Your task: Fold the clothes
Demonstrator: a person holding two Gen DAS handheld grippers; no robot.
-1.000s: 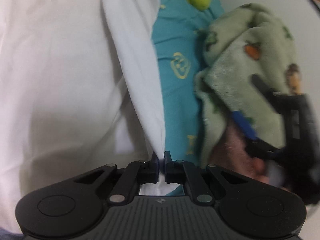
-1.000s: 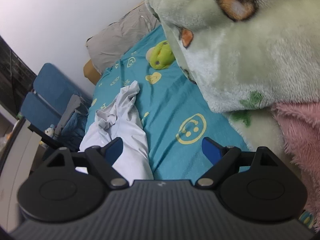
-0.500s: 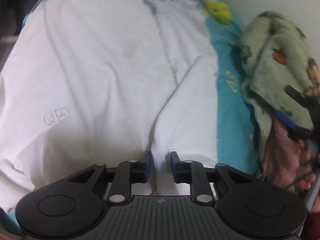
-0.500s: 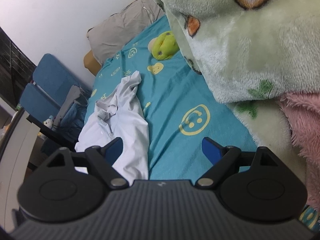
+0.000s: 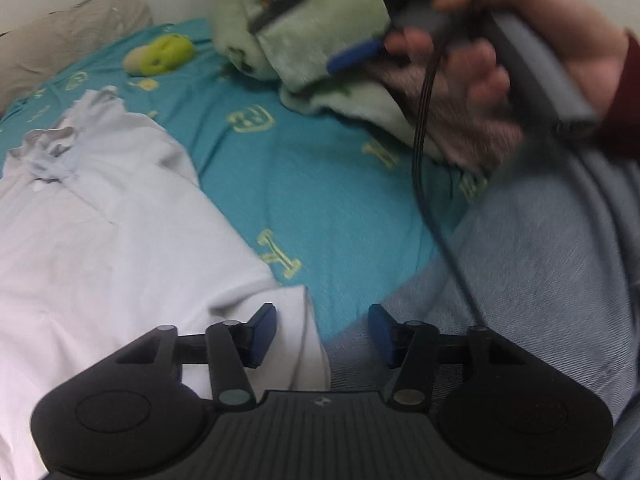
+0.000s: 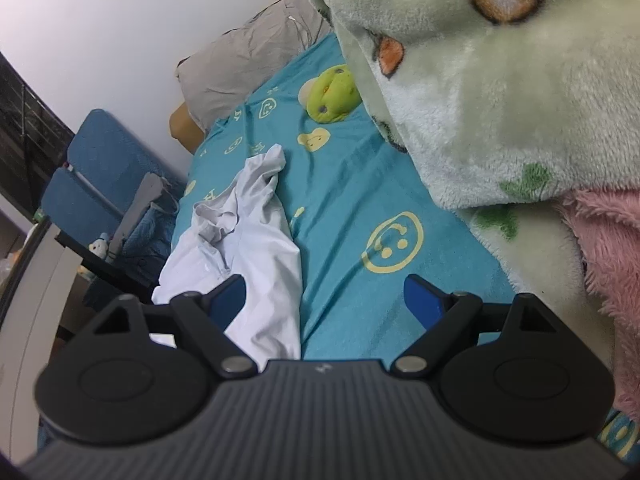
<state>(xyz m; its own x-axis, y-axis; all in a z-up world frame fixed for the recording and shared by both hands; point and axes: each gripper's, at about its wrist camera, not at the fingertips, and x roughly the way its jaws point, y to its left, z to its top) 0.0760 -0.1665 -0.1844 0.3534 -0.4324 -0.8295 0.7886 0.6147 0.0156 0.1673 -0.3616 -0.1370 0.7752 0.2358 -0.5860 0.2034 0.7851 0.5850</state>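
White cotton fills the lower left of my left wrist view — the white shirt (image 5: pixel 100 240) lies spread on the teal bedsheet (image 5: pixel 320 200), its collar end bunched toward the pillow (image 5: pixel 68 36) and its near corner reaching between the pads of my left hand-held gripper (image 5: pixel 322 334). Those jaws have just been opening; they stand apart now, the cloth lying loose under them and pinched by neither pad, so I judge the fold laid and let go.

My right hand-held gripper (image 6: pixel 324 300) hangs released too, jaws wide and empty, parked over the sheet at the shirt's right edge. I read that as keeping clear while the left does the work. In the left view my right hand (image 5: pixel 500 64) shows, blurred, wrapped round that tool's handle with its cable (image 5: pixel 424 140) trailing down.

For room, bare sheet runs between the shirt and the green fleece blanket (image 6: pixel 480 80), which is heaped on the right and crowds that side. A green plush toy (image 6: pixel 330 94) sits near the pillow, well apart from the shirt. My grey-blue trouser leg (image 5: pixel 520 280) closes off the near right. On the far side the bed ends at blue chairs (image 6: pixel 92 184), with part of the shirt close to that edge.
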